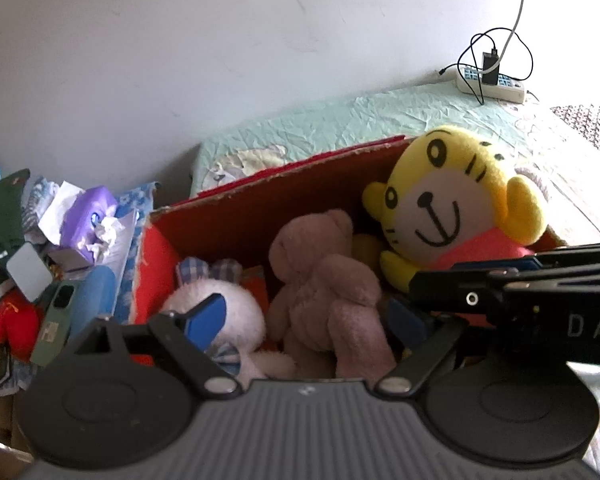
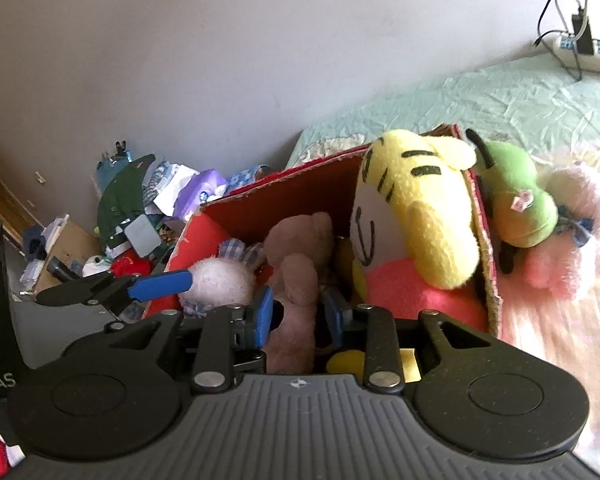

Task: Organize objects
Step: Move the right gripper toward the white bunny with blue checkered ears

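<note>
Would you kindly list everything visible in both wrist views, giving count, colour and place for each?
cardboard box: one, red, on the bed
tiger plush: one, yellow, box's right end
teddy bear: one, brownish pink, box's middle
rabbit plush: one, white, box's left end
green plush: one, right of box
pink plush: one, beside green plush
power strip: one, white, far bed edge
clutter pile: mixed, left of box
left gripper: open
right gripper: jaws around teddy's leg

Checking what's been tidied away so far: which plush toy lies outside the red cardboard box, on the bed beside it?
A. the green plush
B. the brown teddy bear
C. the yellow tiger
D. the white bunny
A: in the right wrist view the green plush lies beyond the red cardboard box wall, on the bed.
</note>
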Demonstrator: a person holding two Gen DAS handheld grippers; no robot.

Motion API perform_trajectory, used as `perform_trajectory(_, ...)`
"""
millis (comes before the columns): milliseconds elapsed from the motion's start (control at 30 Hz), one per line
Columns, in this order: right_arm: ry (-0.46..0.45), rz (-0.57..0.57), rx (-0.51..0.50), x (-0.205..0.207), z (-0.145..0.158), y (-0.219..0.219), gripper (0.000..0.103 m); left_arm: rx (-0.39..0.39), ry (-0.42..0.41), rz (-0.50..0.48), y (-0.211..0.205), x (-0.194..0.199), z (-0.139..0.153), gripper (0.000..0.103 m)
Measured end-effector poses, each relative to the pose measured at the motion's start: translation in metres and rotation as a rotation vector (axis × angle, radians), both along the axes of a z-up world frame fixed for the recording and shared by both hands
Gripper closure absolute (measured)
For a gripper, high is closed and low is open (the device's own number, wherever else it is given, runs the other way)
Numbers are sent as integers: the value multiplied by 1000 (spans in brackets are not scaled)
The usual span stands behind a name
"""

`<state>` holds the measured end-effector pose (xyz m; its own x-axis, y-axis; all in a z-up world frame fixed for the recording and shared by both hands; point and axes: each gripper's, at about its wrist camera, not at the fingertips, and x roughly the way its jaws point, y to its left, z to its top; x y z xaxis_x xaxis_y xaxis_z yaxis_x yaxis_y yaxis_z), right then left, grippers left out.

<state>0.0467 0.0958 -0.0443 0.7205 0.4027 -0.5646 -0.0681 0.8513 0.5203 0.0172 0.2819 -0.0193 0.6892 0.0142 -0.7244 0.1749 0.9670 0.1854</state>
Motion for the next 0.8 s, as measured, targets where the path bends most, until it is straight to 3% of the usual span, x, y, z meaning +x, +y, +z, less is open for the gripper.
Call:
perform_trajectory(533,-79,-37,-17,-35,25,-21,69,-47,-55,3,-28,-30,28,13)
perform_trajectory(800,-79,-55,-12,-51,29,-43,68,-76,-34,-29,-54,-38,35,13)
